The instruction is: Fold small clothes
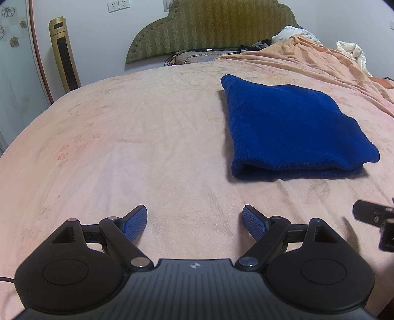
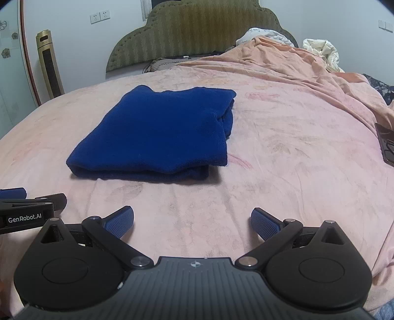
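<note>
Bed: pink sheet (image 1: 123,137) with soft flower marks covers the whole bed and fills most of both views. It has small wrinkles all over.
Back of the room: a green padded headboard (image 1: 209,27) stands against a white wall. A tall gold tower fan (image 1: 64,55) stands on the floor by the left side of the bed. Two white wall plugs (image 1: 117,6) sit high on the wall.
Far corner of the bed: an orange blanket (image 2: 283,61) lies bunched up, with white bedding (image 2: 320,51) behind it.
Right edge: a dark flat thing (image 2: 385,142) lies on the sheet at the side of the right view. I cannot tell what it is.
Blue cloth: the blue cloth (image 1: 290,128) is folded into a neat thick square. It lies flat on the sheet in the middle of the bed. The folded edge faces the cameras, and you can see the layers stacked there. In the right view its far right corner (image 2: 227,115) is a bit lumpy.
Left gripper: the left gripper (image 1: 194,221) hovers low over the sheet, near the cloth but not touching it. Its two blue pads (image 1: 134,222) are spread wide with only sheet between them. It holds nothing.
Right gripper: the right gripper (image 2: 192,221) is also low over the sheet, in front of the cloth and apart from it. Its blue pads (image 2: 264,222) are spread wide too, and it holds nothing.
Side by side: the two grippers are close together. A bit of each one peeks into the edge of the other one's view.
</note>
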